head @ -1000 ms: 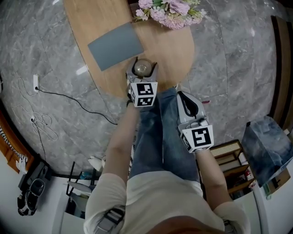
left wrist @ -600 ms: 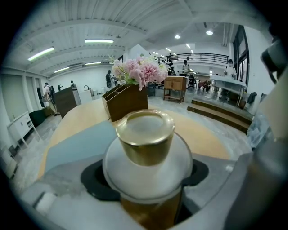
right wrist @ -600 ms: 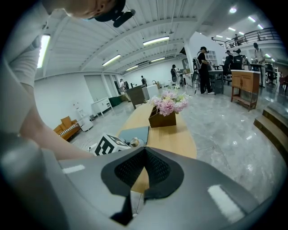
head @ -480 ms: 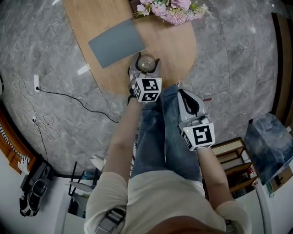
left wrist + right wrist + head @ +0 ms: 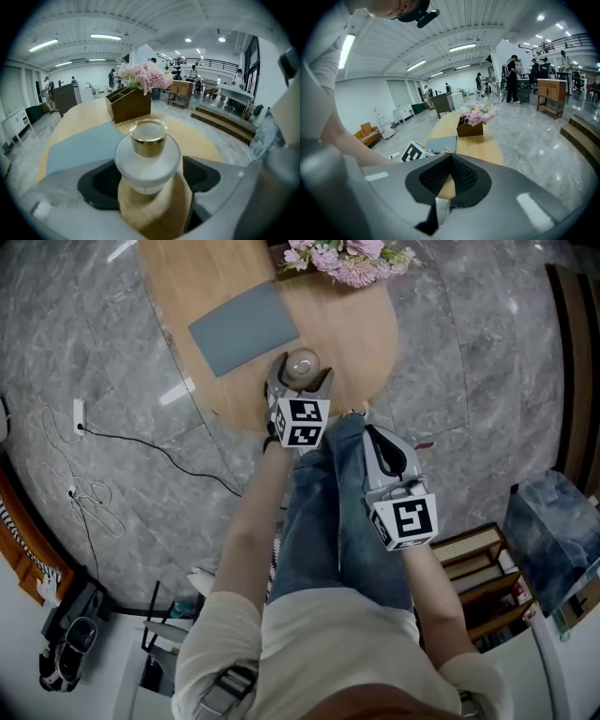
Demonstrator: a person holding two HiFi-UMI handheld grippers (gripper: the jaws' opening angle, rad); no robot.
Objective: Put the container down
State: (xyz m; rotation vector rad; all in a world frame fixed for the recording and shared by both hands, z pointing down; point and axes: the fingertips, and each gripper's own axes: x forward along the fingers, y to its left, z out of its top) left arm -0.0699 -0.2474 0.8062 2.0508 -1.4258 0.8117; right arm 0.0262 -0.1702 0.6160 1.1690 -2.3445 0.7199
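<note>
The container (image 5: 302,363), a white round jar with a gold cap (image 5: 148,137), stands upright on the oval wooden table (image 5: 361,334) near its front edge. My left gripper (image 5: 301,379) reaches around it from the near side. Its jaws have just been opening: the jar sits between the black pads (image 5: 202,172), and bare wood shows between the jar and the right pad. My right gripper (image 5: 377,439) hangs off the table over the person's jeans. Its jaws are shut with nothing between them (image 5: 449,159).
A grey mat (image 5: 244,329) lies on the table just left of and behind the container. A brown box of pink flowers (image 5: 349,259) stands at the table's far edge. A cable (image 5: 141,442) trails over the marble floor at left. Shelves (image 5: 478,563) stand at right.
The left gripper's jaws have spread wider around the container, which stays on the table. The right gripper has barely shifted.
</note>
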